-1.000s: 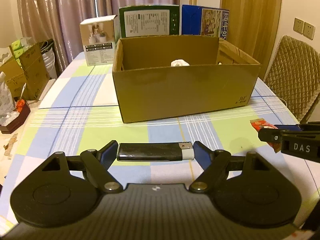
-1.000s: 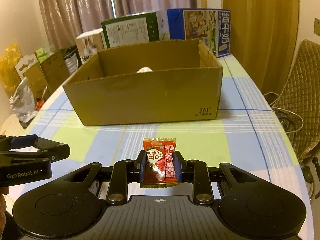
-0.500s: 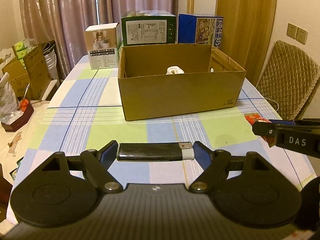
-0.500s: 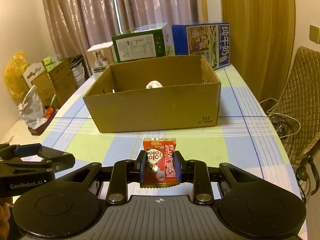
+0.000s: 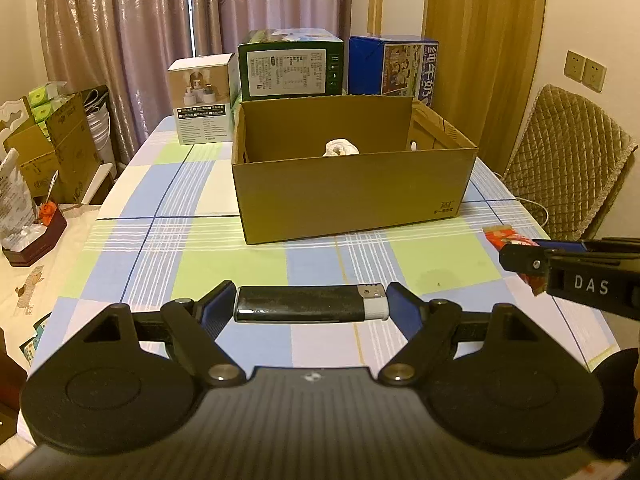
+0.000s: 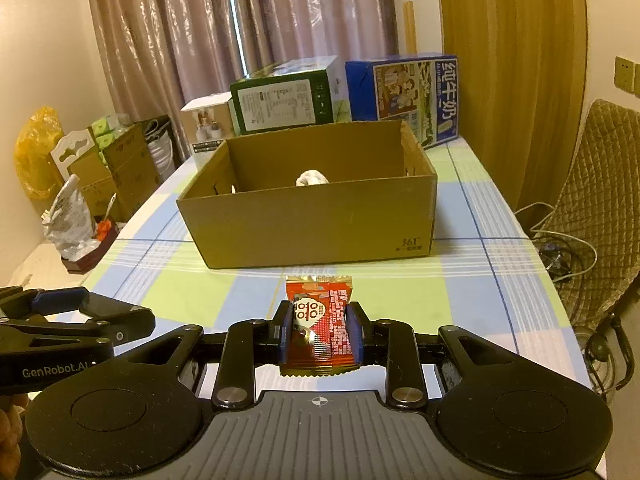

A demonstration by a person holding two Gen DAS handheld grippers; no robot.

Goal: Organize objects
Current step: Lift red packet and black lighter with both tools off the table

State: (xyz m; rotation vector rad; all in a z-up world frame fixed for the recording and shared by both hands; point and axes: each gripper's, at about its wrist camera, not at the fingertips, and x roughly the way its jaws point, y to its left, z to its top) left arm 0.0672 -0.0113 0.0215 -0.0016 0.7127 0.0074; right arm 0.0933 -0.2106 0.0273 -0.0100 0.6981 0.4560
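Observation:
My left gripper (image 5: 311,307) is shut on a black lighter (image 5: 304,309) with a silver and white cap, held crosswise above the checked tablecloth. My right gripper (image 6: 319,330) is shut on a red snack packet (image 6: 320,322), held upright between the blue pads. An open cardboard box (image 5: 352,196) (image 6: 312,220) stands ahead of both grippers, with a white crumpled object (image 5: 340,147) (image 6: 312,178) inside. In the left wrist view the right gripper (image 5: 520,258) with the packet (image 5: 505,236) shows at the right edge. The left gripper (image 6: 132,320) appears low on the left in the right wrist view.
Behind the cardboard box stand a white carton (image 5: 202,98), a green carton (image 5: 290,66) and a blue carton (image 5: 394,66). A quilted chair (image 5: 568,160) is to the right of the table (image 5: 168,264). Boxes and bags (image 5: 52,148) crowd the floor on the left.
Both grippers have drawn back and risen from the cardboard box, which now looks smaller and farther. Each still holds its object.

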